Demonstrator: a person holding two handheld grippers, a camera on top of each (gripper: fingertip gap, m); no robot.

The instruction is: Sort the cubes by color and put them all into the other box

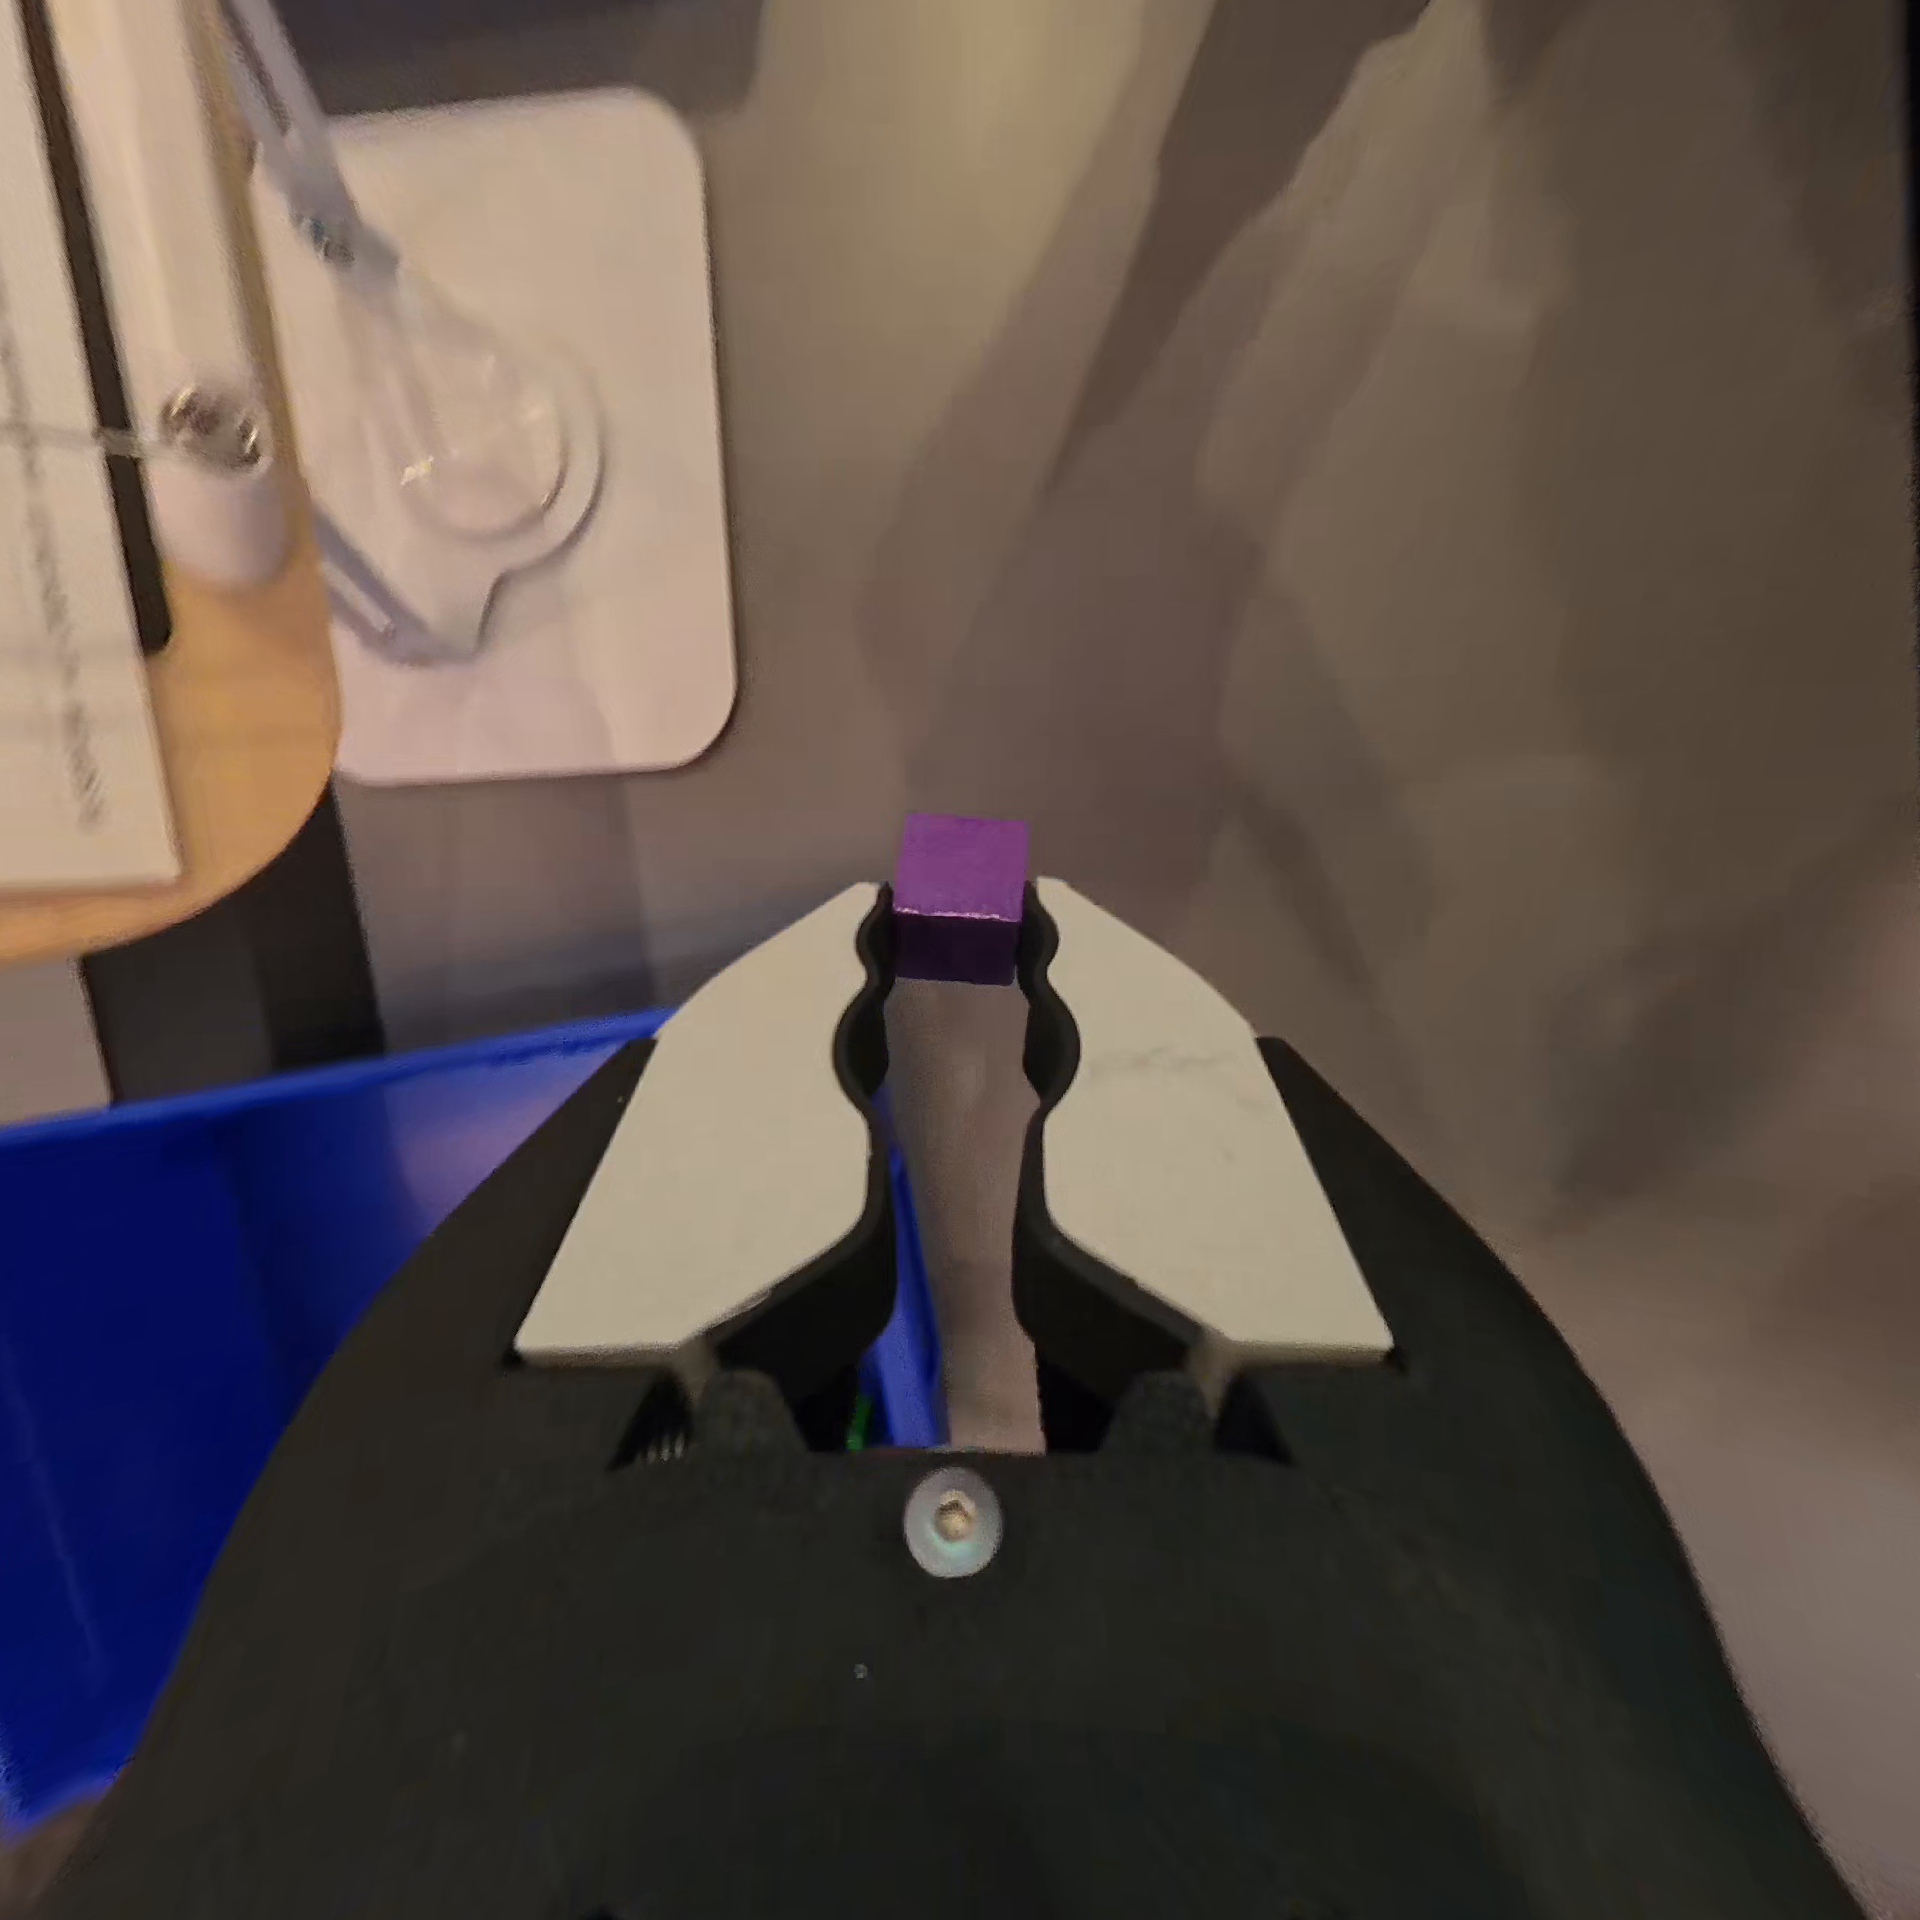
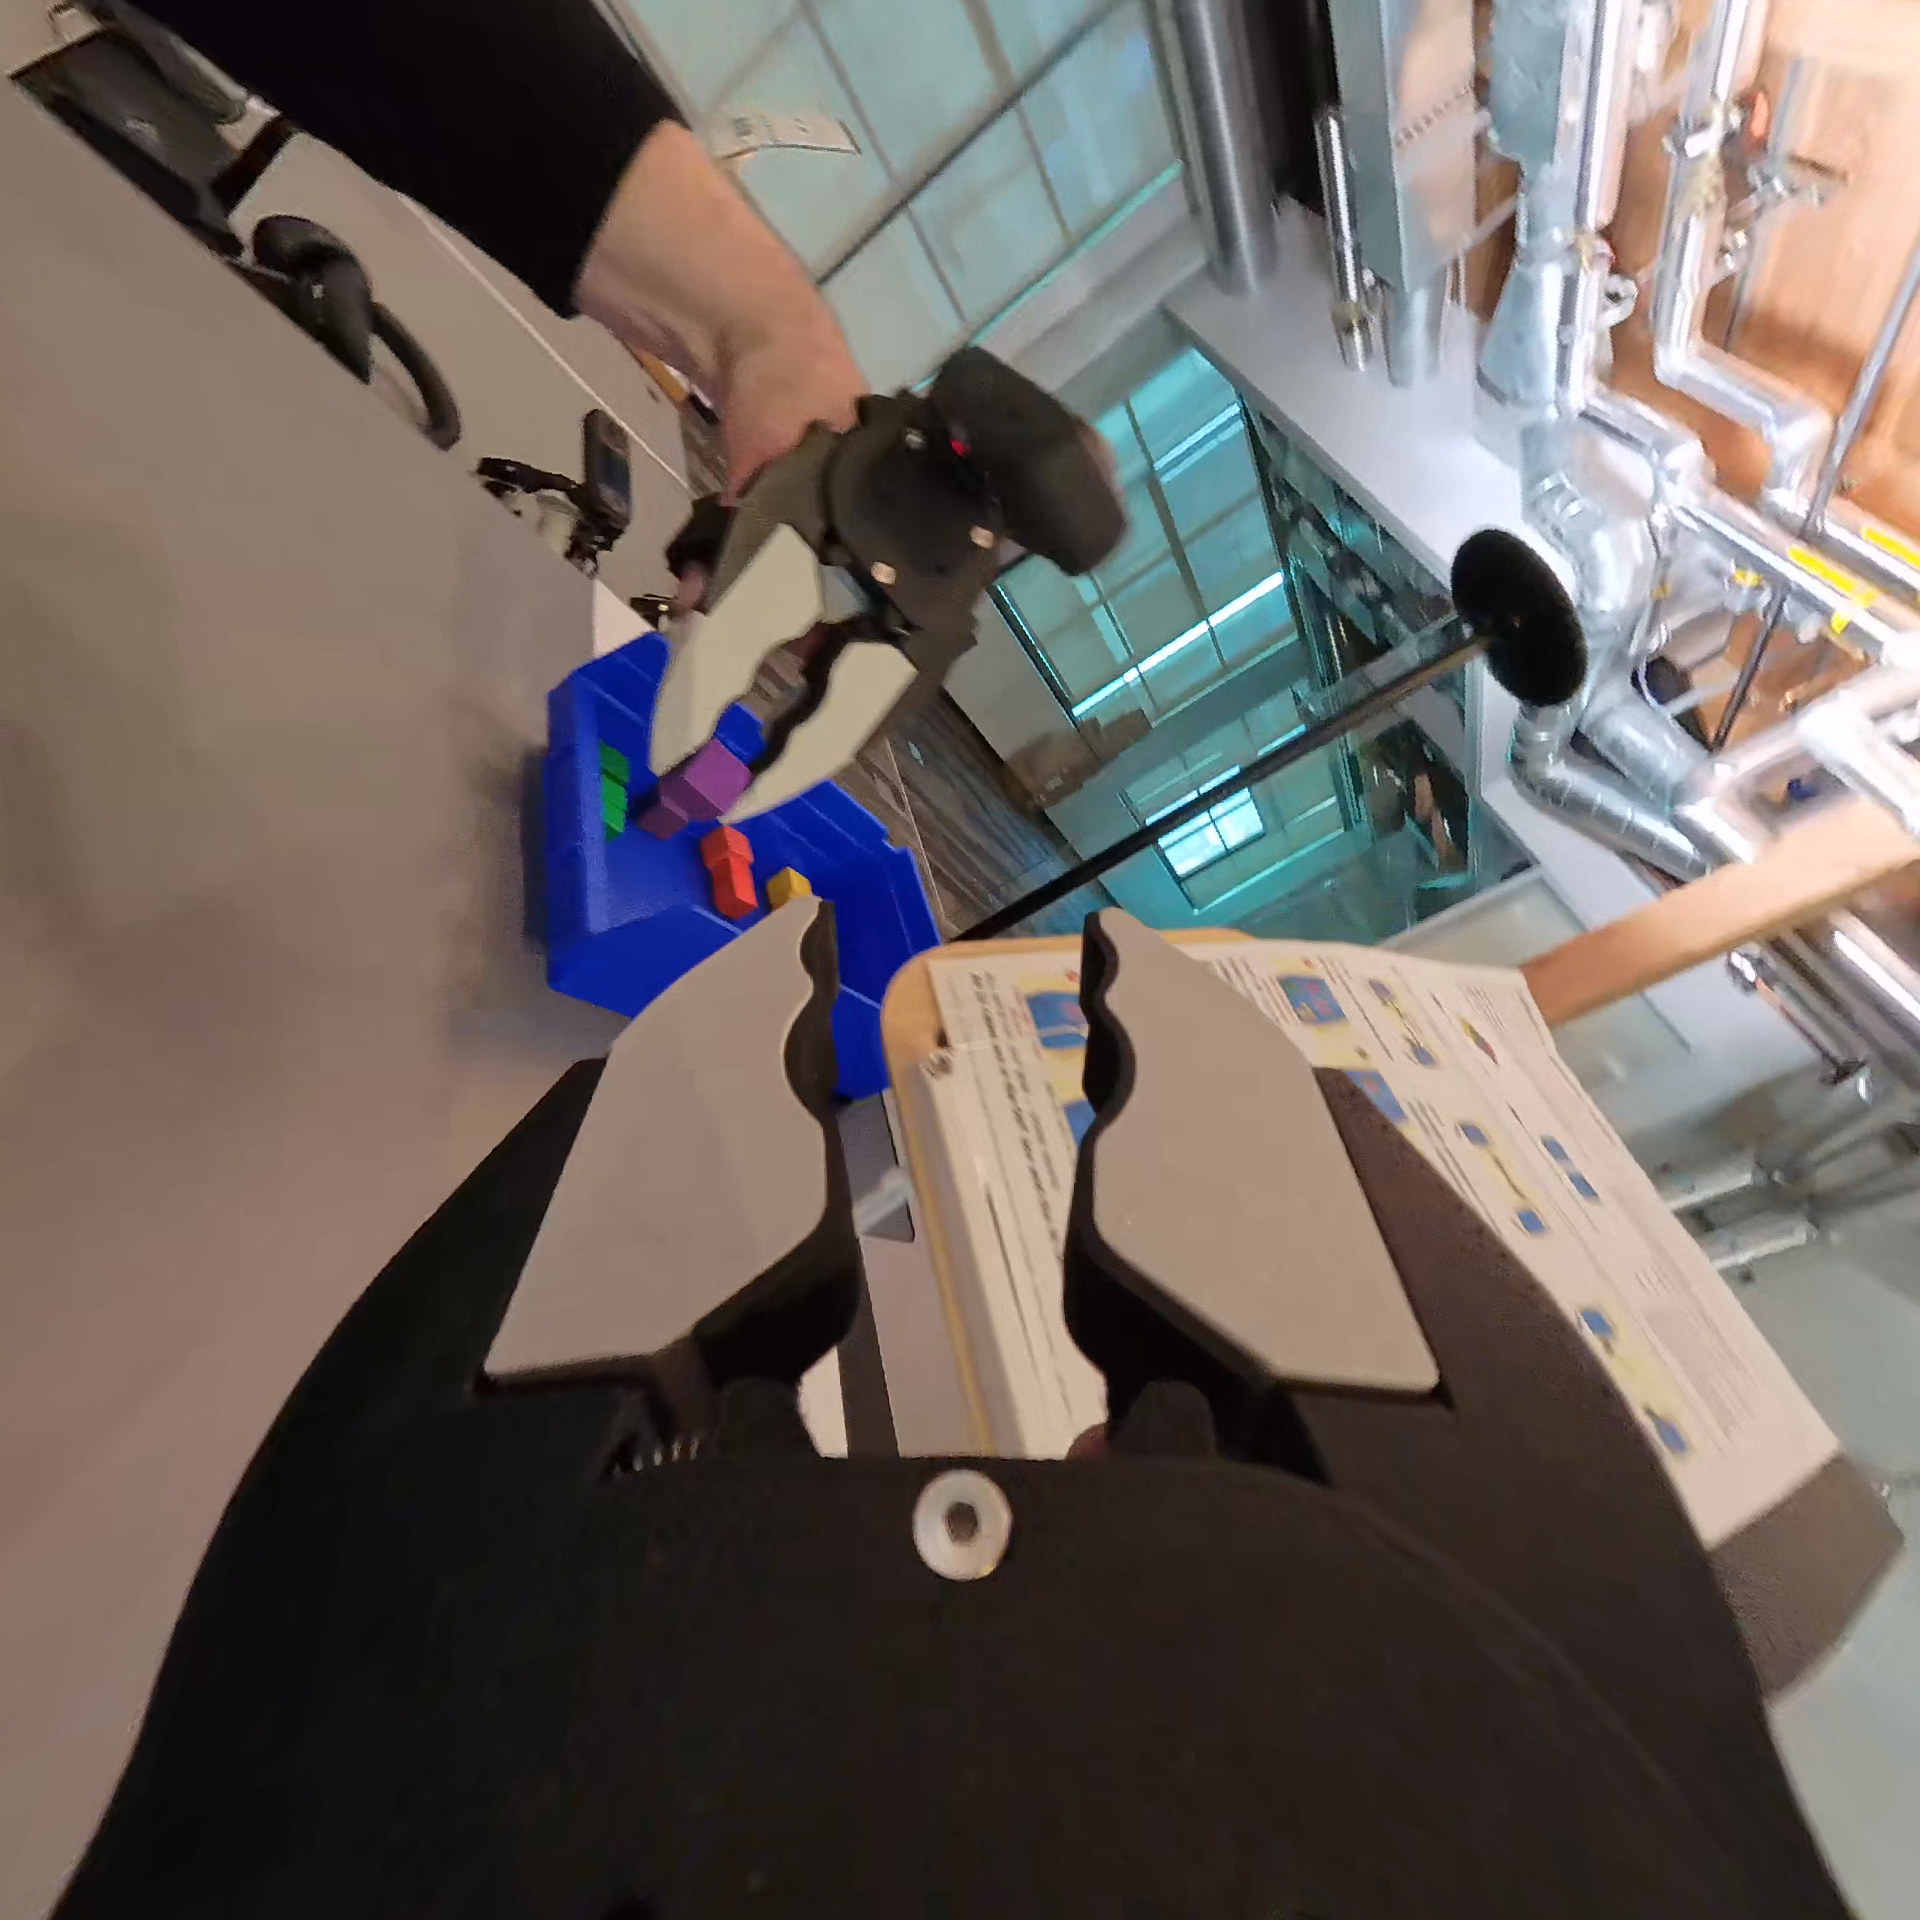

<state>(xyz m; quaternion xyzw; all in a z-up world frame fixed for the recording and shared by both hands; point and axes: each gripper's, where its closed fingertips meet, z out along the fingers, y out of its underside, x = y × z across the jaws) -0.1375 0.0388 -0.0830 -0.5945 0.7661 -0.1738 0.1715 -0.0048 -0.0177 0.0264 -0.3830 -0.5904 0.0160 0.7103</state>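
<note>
My left gripper (image 1: 958, 914) is shut on a purple cube (image 1: 958, 896), held at the fingertips above the grey table, beside a blue box (image 1: 208, 1299). In the right wrist view the same left gripper (image 2: 717, 779) holds the purple cube (image 2: 712, 781) over the blue box (image 2: 623, 935). Inside the box lie a row of green cubes (image 2: 614, 792), another purple cube (image 2: 663, 821), red cubes (image 2: 729, 868) and a yellow cube (image 2: 788, 886). My right gripper (image 2: 956, 945) is open and empty, held apart from the box, over a board.
A wooden board (image 2: 904, 1039) carries an instruction sheet (image 2: 1351, 1143); it also shows in the left wrist view (image 1: 239, 748). A white pad (image 1: 582, 436) with clear plastic pieces lies on the grey table (image 1: 1351, 623). A person's hand (image 2: 748, 343) holds the left gripper. Dark devices (image 2: 332, 301) lie farther off.
</note>
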